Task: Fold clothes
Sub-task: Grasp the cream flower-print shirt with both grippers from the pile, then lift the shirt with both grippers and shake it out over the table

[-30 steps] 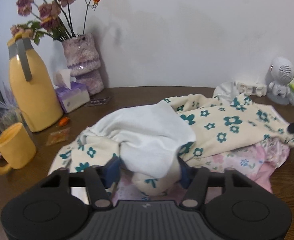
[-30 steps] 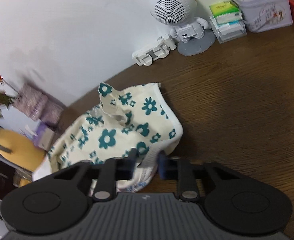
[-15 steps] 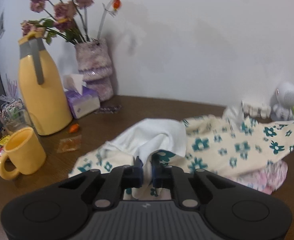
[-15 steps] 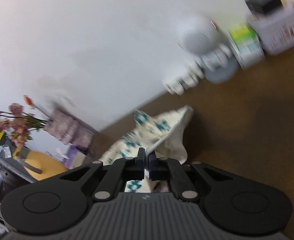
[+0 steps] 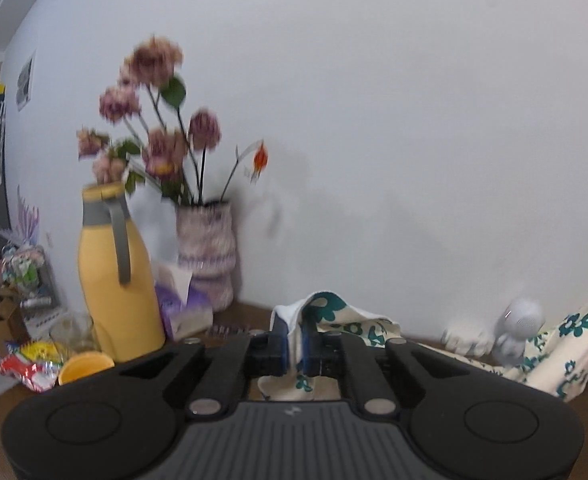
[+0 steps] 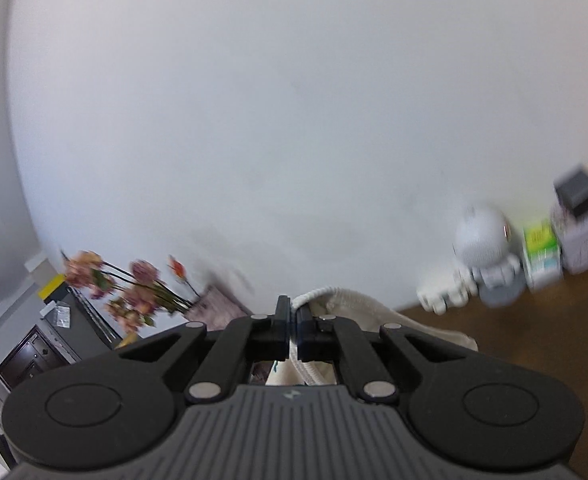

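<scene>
From the left wrist camera, the left gripper [image 5: 295,344] is pinching a fold of the cream garment [image 5: 350,326] with teal flowers, its blue pads closed narrowly on the cloth. The garment is hanging lifted in front of the white wall [image 5: 374,120], stretching away to the right edge of the view, where more of it is showing. Behind, on the brown table [image 5: 253,314], a yellow jug [image 5: 113,280] is standing upright beside a purple tissue box [image 5: 181,312] and a knitted vase [image 5: 207,256] holding pink flowers [image 5: 153,120]. A yellow cup [image 5: 83,365] is sitting near the jug, and a small white robot figure [image 5: 520,330] is standing far right. From the right wrist camera, the right gripper [image 6: 294,334] is clamping a ribbed white edge of the same garment, jaws nearly together around it, with cloth draping down beneath. The robot figure, blurred, is standing against the wall next to a green packet [image 6: 542,252] and a box [image 6: 586,236].
</scene>
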The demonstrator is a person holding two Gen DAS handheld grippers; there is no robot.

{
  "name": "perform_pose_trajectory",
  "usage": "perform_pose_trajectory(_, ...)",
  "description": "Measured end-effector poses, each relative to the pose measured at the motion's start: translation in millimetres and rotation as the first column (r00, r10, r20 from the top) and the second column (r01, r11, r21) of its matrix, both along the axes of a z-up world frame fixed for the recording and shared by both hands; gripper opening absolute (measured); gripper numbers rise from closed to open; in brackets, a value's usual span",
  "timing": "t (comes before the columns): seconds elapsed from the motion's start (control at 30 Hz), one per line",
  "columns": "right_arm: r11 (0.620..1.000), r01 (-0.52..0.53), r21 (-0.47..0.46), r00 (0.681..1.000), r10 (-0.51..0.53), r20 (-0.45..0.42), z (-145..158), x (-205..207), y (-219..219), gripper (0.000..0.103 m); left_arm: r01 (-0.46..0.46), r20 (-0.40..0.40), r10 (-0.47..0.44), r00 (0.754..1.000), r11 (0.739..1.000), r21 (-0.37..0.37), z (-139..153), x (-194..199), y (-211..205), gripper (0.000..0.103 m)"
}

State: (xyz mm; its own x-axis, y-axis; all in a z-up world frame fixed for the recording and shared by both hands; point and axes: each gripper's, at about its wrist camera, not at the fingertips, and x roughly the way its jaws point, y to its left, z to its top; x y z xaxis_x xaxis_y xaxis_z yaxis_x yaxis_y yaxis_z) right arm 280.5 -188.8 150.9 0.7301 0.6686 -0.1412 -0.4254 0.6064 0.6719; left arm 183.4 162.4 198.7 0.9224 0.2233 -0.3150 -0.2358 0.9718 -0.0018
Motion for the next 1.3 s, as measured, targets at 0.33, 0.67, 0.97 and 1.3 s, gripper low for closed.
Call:
perform_pose_trajectory(0.33, 0.997, 0.058, -0.048, 0.985, -0.049, 0.166, 75.1, -84.6, -86.2, 0.002, -0.009, -0.002, 0.009, 1.0, 0.999, -0.034, 32.7, -25.0, -2.1, 0.005)
perform_pose_trajectory(0.67, 0.97, 0.074, -0.232, 0.995, -0.086, -0.043, -10.5, -66.2, -118.3, 0.002, -0.035, -0.343, 0.004, 0.939, 0.996, -0.083, -80.4, 81.0, -8.7, 0.009)
perform_pose_trajectory(0.97, 0.957, 0.069, -0.283, 0.977, -0.122, -0.174, -71.0, -55.5, -125.6, 0.002, -0.059, -0.421, 0.036, 0.906, 0.997, -0.043, -133.6, 93.9, -5.4, 0.048)
perform_pose_trajectory(1.3, 0.947, 0.062, -0.315, 0.972, -0.13, -0.197, -78.0, -55.5, -132.0, 0.002, 0.346, -0.419, -0.322, 0.849, 0.938, -0.018, -126.4, -28.1, -56.8, 0.077)
